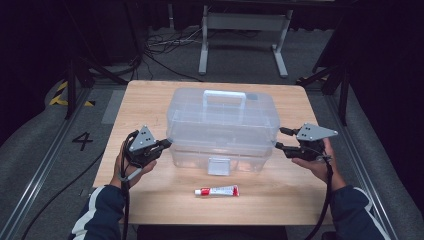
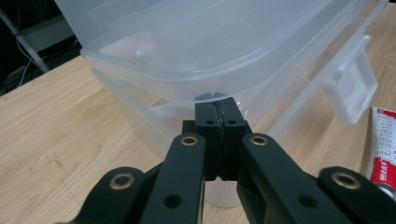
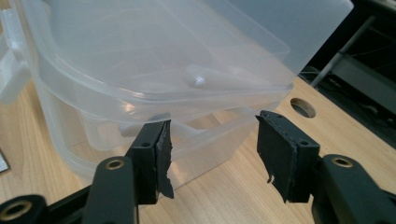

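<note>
A clear plastic storage box point(image 1: 222, 117) with a white handle point(image 1: 224, 97) stands in the middle of the wooden table point(image 1: 150, 100). Its front latch point(image 1: 219, 166) hangs down. My left gripper point(image 1: 167, 144) is shut at the box's left side. In the left gripper view its tips point(image 2: 216, 105) touch the underside of the lid's rim point(image 2: 210, 88), with nothing between the pads. My right gripper point(image 1: 279, 138) is open at the box's right end. In the right gripper view its jaws point(image 3: 212, 126) stand wide, just short of the box wall point(image 3: 140, 60). A red and white tube point(image 1: 216, 191) lies in front of the box.
The tube point(image 2: 385, 140) lies to the right in the left gripper view, below the latch point(image 2: 350, 88). A round hole point(image 3: 302, 107) is cut in the tabletop near the right gripper. A metal stand point(image 1: 245, 22) and cables are on the floor beyond the table.
</note>
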A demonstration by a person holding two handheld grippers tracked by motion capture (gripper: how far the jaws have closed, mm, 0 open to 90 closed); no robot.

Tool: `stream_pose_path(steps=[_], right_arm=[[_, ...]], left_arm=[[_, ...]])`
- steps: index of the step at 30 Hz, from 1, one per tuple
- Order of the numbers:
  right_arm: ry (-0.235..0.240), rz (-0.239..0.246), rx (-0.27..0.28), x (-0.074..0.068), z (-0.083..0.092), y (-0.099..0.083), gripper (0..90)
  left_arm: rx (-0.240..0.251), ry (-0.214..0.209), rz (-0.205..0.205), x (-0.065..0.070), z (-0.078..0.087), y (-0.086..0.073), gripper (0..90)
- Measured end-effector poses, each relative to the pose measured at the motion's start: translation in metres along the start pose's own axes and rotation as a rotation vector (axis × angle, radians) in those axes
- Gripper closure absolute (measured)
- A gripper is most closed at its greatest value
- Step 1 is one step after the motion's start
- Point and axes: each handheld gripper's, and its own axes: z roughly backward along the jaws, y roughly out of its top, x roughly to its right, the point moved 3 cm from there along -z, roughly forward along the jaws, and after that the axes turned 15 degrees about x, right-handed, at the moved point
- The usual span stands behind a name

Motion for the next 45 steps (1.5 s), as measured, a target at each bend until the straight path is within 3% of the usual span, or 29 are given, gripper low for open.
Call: stream_pose_path(steps=[10,16,21,25,31,45], right_arm=[[-0.045,0.06,0.063,-0.004,0.003,0.003,51.5],[-0.066,0.079,0.119,-0.005,0.006,0.009,53.5],[-0.102,0.103,0.145,-0.008,0.006,0.013,59.7],[-0.114,0.112,0.178,-0.01,0.005,0.017,61.9],[-0.147,0.125,0.218,-0.012,0.004,0.022,67.9],[-0.217,0.136,0.241,-0.01,0.002,0.035,74.0]], left_arm=[[0.011,0.018,0.003,0.0,0.003,0.001,78.8],[0.005,-0.012,0.0,0.004,0.004,0.0,74.5],[-0.023,-0.035,-0.035,0.012,0.0,-0.001,70.2],[-0.014,-0.049,-0.014,0.011,0.001,-0.002,69.5],[-0.019,-0.049,-0.014,0.011,0.0,-0.003,67.7],[-0.025,-0.063,0.008,0.013,-0.002,-0.004,61.8]])
